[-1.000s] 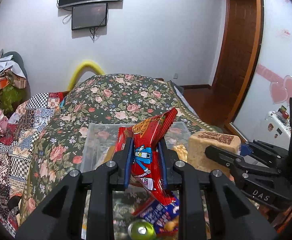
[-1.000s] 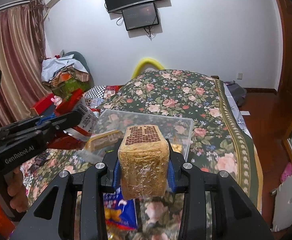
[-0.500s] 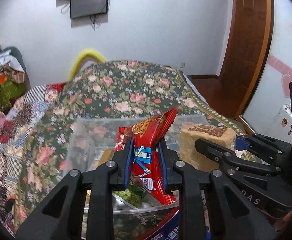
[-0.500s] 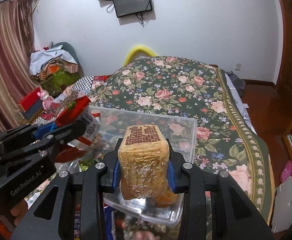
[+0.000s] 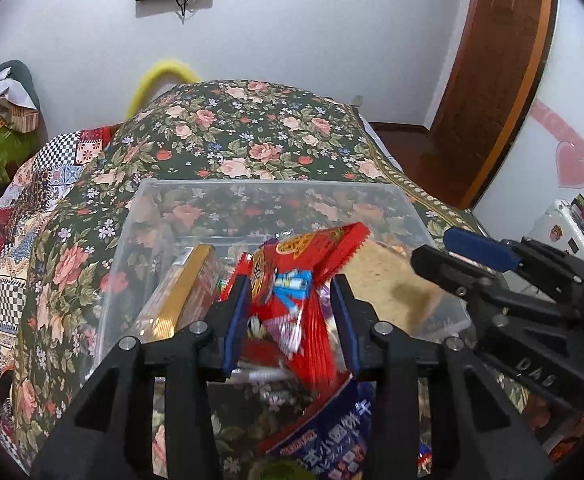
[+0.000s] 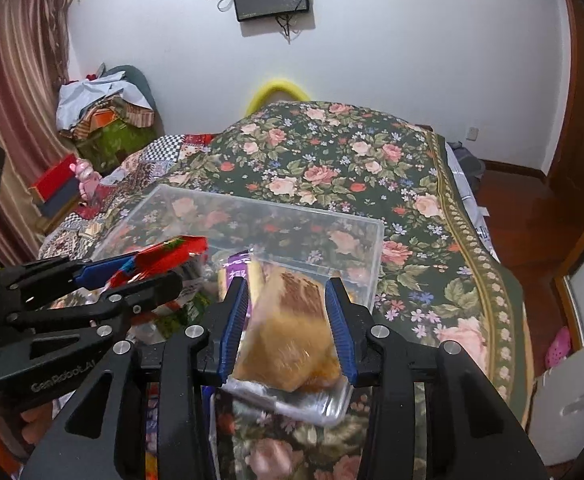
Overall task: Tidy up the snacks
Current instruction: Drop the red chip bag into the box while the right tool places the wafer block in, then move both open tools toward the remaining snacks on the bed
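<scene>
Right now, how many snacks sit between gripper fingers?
2, none hidden: red packet in the left gripper, tan wrapped block in the right gripper, both over the clear bin.

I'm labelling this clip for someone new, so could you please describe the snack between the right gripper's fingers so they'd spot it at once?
On the floral bedspread stands a clear plastic storage box. Over its near right corner, between the right gripper's fingers, is a golden-tan block wrapped in clear film. Its brown gridded top sets it apart from the glossy red snack packet to its left.
</scene>
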Tool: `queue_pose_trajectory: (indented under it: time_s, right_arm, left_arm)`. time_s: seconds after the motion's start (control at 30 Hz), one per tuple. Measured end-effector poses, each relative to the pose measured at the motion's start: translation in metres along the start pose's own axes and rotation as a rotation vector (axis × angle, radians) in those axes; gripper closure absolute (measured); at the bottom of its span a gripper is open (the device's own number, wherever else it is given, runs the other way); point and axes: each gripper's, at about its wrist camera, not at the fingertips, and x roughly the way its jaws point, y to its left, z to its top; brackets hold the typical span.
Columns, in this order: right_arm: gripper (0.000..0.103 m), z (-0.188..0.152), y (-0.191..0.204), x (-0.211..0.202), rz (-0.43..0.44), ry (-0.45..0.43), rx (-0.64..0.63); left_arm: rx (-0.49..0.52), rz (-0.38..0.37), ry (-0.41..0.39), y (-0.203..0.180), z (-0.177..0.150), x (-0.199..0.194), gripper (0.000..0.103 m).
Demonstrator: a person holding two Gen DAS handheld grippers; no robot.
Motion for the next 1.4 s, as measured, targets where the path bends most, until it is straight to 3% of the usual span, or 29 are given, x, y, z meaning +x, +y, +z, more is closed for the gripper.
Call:
queue_pose_trajectory:
  time_s: [0.13,0.37,0.63,1.03,1.3,1.4]
  right_arm:
    - [0.066,-0.003,0.001,-0.019,0.005,-0.018,-0.010]
    - [0.056,-0.020,-0.001,-0.057,0.008,-0.052,-0.015]
    - [0.056,-0.060,-0.011,-0.091,-0.003,-0.029,-0.001]
    - [0.050,-0.145,-0.020,-0.100,0.003,0.136,0.115]
    - [0.049,-0.166,-0.013,-0.078,0.028,0.225,0.152]
    - [0.044,-0.163,-0.012,-0.068,0.022,0.236,0.154]
  left_arm:
    - [0.005,-0.022,-0.028,-0.002,-0.003,-0.024,0.045]
    - [0.010,-0.027,-0.056,0.005,-0.013,-0.075,0.040]
    - [-0.010,0.009,-0.052,0.023,-0.051,-0.117,0.034]
    - [0.001,0.005,0.058,0.023,-0.137,-0.129,0.034]
    - [-0.028,-0.027,0.125,0.029,-0.168,-0.117,0.033]
    - [-0.036,-0.034,0.141,0.031,-0.174,-0.110,0.033]
